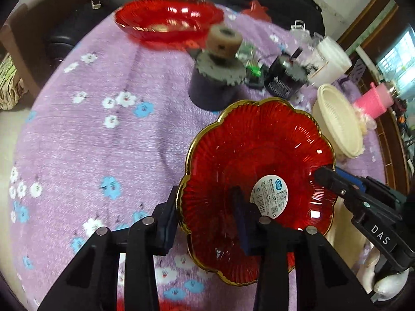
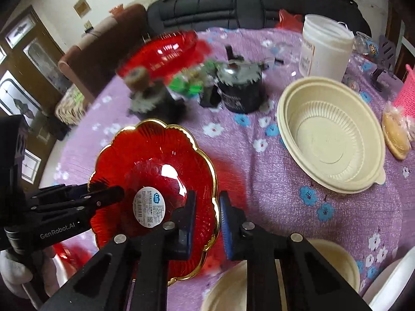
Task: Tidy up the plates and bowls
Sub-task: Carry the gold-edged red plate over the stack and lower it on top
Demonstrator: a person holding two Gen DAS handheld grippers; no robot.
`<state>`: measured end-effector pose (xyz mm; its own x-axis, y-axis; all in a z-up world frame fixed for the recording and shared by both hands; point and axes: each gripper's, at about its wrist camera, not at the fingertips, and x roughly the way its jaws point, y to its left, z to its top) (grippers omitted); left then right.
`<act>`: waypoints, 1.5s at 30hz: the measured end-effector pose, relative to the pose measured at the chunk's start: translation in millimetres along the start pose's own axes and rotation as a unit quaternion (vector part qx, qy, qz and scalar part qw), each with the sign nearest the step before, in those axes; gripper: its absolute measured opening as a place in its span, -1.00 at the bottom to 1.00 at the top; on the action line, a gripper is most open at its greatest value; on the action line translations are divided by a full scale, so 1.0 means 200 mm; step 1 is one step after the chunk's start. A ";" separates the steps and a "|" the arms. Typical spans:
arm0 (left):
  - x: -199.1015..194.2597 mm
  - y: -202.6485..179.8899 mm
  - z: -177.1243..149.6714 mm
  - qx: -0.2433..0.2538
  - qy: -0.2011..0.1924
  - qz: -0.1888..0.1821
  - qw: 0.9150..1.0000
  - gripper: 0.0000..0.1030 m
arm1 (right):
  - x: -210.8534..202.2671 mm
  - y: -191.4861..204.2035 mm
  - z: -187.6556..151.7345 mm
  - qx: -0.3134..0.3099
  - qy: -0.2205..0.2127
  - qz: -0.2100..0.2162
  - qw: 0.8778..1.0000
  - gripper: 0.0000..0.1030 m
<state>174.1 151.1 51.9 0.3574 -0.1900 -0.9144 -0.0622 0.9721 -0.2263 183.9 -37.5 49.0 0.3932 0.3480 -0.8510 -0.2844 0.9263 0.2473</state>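
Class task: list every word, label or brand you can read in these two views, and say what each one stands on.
"DAS": on the right claw, seen from the left wrist.
"GenRobot.AI": on the left claw, seen from the right wrist.
Round sticker in the red plate: print too small to read.
White tub label: too blurred.

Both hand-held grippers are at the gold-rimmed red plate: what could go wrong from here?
1. The red plate looks like glass; the right hand-held gripper and the left each pinch only its rim, so it might slip.
2. The cream bowl sits close; a swing could knock it.
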 end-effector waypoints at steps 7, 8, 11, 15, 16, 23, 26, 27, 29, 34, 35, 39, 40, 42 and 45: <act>-0.27 0.02 -0.14 -0.005 -0.035 -0.002 0.999 -0.28 | -0.18 0.10 -0.08 0.012 -0.017 0.021 1.000 -0.62; -0.31 0.02 -0.16 -0.004 -0.040 -0.001 0.999 -0.28 | -0.21 0.12 -0.10 0.012 -0.020 0.024 0.999 -0.62; -0.41 0.06 -0.25 -0.008 -0.054 0.002 0.999 -0.28 | -0.28 0.21 -0.15 0.012 -0.031 0.036 0.999 -0.62; -0.57 0.12 -0.40 -0.012 -0.081 0.006 0.997 -0.28 | -0.38 0.34 -0.24 0.003 -0.041 0.053 0.998 -0.62; -0.60 0.14 -0.44 -0.015 -0.088 0.007 0.996 -0.28 | -0.40 0.37 -0.27 0.000 -0.043 0.056 0.998 -0.62; -0.72 0.31 -0.70 -0.036 -0.101 0.014 0.994 -0.28 | -0.43 0.60 -0.44 -0.023 -0.043 0.081 0.995 -0.62; -0.71 0.38 -0.80 -0.045 -0.093 0.028 0.994 -0.28 | -0.39 0.66 -0.51 -0.030 -0.032 0.088 0.995 -0.62; -0.70 0.40 -0.83 -0.047 -0.089 0.033 0.994 -0.28 | -0.38 0.69 -0.54 -0.034 -0.028 0.089 0.995 -0.62; -0.69 0.44 -0.88 -0.053 -0.084 0.039 0.994 -0.28 | -0.35 0.73 -0.58 -0.038 -0.020 0.092 0.995 -0.61; -0.68 0.53 -0.95 -0.072 -0.077 0.044 0.993 -0.28 | -0.28 0.79 -0.64 -0.044 -0.001 0.101 0.994 -0.61; -0.67 0.54 -0.96 -0.074 -0.077 0.045 0.993 -0.28 | -0.27 0.80 -0.64 -0.045 0.002 0.101 0.994 -0.61; -0.63 0.57 -0.99 -0.074 -0.065 0.058 0.993 -0.28 | -0.20 0.83 -0.67 -0.049 0.015 0.100 0.994 -0.61; -0.62 0.57 -0.99 -0.073 -0.060 0.060 0.994 -0.28 | -0.19 0.83 -0.68 -0.049 0.018 0.099 0.994 -0.61; -0.59 0.58 -1.00 -0.071 -0.053 0.063 0.994 -0.28 | -0.16 0.83 -0.68 -0.047 0.023 0.099 0.994 -0.61; -0.58 0.59 -1.01 -0.072 -0.050 0.067 0.994 -0.28 | -0.13 0.82 -0.69 -0.044 0.029 0.098 0.994 -0.61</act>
<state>-62.8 259.1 62.9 0.4278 -0.0380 -0.9031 -0.2460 0.9565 -0.1568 6.0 85.7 46.8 0.2714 0.5097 -0.8164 -0.4267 0.8241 0.3726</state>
